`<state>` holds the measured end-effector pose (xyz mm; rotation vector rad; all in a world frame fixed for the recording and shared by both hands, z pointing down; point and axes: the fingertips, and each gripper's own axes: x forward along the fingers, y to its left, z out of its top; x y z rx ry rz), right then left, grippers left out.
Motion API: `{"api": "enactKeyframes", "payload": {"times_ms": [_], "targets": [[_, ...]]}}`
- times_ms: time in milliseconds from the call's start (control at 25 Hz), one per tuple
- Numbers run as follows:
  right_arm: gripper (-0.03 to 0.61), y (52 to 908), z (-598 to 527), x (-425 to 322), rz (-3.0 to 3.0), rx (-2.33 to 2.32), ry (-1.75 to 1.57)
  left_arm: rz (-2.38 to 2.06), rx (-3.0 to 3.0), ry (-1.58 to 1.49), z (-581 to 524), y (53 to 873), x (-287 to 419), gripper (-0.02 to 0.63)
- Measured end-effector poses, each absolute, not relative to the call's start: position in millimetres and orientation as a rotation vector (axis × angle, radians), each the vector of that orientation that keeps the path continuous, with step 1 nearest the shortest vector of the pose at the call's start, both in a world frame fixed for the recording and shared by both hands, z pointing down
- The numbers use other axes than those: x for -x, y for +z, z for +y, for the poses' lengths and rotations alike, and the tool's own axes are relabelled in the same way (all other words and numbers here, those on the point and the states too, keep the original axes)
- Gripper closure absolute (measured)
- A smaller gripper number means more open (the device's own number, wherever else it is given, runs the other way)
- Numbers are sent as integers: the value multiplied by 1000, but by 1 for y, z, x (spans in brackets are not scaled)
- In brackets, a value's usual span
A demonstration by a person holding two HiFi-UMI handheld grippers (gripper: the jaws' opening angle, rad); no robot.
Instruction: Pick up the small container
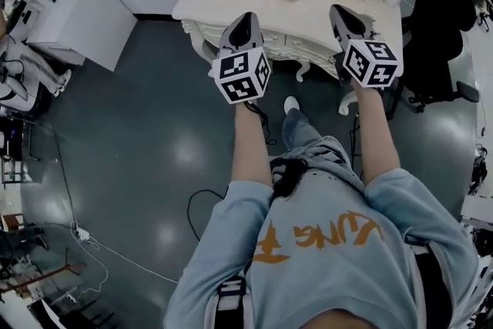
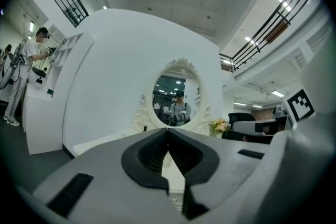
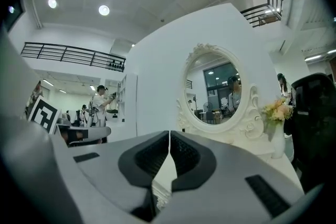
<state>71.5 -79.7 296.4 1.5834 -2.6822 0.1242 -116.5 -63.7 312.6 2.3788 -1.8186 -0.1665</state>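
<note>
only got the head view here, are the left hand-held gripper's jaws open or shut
observer: Shut. The left gripper view shows the left hand-held gripper with its jaw tips touching and nothing between them.
operator: and the right one
observer: The right hand-held gripper is shut and empty too, going by the right gripper view.
operator: what stands at the back of the dressing table
observer: An oval mirror in a carved white frame, standing upright.
</note>
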Motion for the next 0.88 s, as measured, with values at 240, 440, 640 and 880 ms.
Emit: {"api": "enactKeyframes", "payload": {"times_ms": [240, 440, 640, 880], "targets": [[549, 331, -131, -85, -2626, -1584, 234, -1786, -2338, -105, -111, 345, 102, 592], [549, 370, -178, -93, -2570, -1553, 331, -1751, -2222, -42, -150, 396, 98, 592], [549, 406, -224, -100, -2526, -1531, 402, -1738, -2112, 57, -197, 436, 101, 592], [549, 430, -282, -99, -2534, -1525, 465, -1658, -2142, 215, -253, 457, 81, 592]]}}
